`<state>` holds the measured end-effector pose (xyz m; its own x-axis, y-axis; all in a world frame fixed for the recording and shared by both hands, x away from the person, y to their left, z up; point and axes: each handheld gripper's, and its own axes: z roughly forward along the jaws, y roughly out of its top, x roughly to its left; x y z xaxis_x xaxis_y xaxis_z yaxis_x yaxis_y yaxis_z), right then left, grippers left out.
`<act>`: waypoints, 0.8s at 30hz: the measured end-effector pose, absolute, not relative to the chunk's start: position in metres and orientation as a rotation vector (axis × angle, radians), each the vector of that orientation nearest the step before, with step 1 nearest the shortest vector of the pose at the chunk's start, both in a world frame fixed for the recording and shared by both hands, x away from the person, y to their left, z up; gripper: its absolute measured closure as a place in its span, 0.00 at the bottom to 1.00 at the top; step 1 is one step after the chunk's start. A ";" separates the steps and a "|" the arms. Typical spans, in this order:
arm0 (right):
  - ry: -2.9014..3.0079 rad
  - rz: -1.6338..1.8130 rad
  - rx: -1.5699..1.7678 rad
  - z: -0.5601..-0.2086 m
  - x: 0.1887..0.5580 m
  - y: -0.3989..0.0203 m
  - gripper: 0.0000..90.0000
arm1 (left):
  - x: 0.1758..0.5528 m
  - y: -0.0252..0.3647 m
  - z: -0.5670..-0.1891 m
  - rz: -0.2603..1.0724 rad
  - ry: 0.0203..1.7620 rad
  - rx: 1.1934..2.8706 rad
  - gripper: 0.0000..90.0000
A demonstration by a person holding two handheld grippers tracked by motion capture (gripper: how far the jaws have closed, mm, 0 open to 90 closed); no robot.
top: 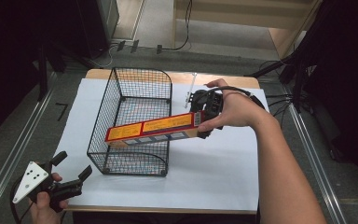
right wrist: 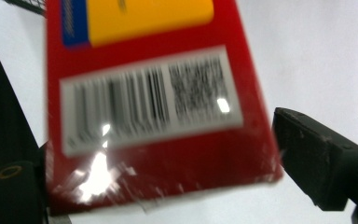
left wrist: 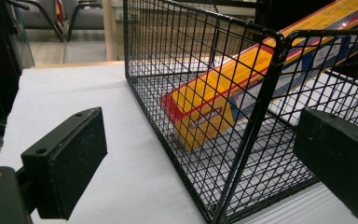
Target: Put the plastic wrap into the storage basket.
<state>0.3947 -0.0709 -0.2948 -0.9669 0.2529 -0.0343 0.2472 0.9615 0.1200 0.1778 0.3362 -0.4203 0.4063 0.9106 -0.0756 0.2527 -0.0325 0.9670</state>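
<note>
A long red and yellow box [top: 154, 127] slants across the right wall of a black wire basket [top: 140, 70], its left end down inside. My right gripper [top: 201, 122] is shut on the box's right end, outside the basket. In the right gripper view the barcode end of the box [right wrist: 158, 93] lies between the jaws of that gripper [right wrist: 163, 154]. My left gripper [top: 76, 164] stands open at the table's front left corner with nothing in it. In the left gripper view, its jaws [left wrist: 198, 135] face the basket's near corner [left wrist: 270, 84], and the box [left wrist: 214, 93] shows through the mesh.
A white cover [top: 214, 168] lies over the table, bare to the right and in front of the basket. A thin white utensil [top: 190, 88] lies behind the right hand. Cables run over the floor [top: 279, 100] at the right. Chairs [left wrist: 74, 14] stand beyond the table.
</note>
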 end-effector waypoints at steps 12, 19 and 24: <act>3.077 0.193 0.445 -0.315 0.393 -0.101 0.15 | 0.177 0.336 -0.420 0.739 1.070 1.550 0.03; 3.082 0.226 0.493 -0.333 0.393 -0.119 0.16 | 0.177 0.336 -0.420 0.740 1.069 1.552 0.03; 3.078 0.257 0.522 -0.342 0.392 -0.135 0.15 | 0.177 0.336 -0.420 0.741 1.071 1.553 0.03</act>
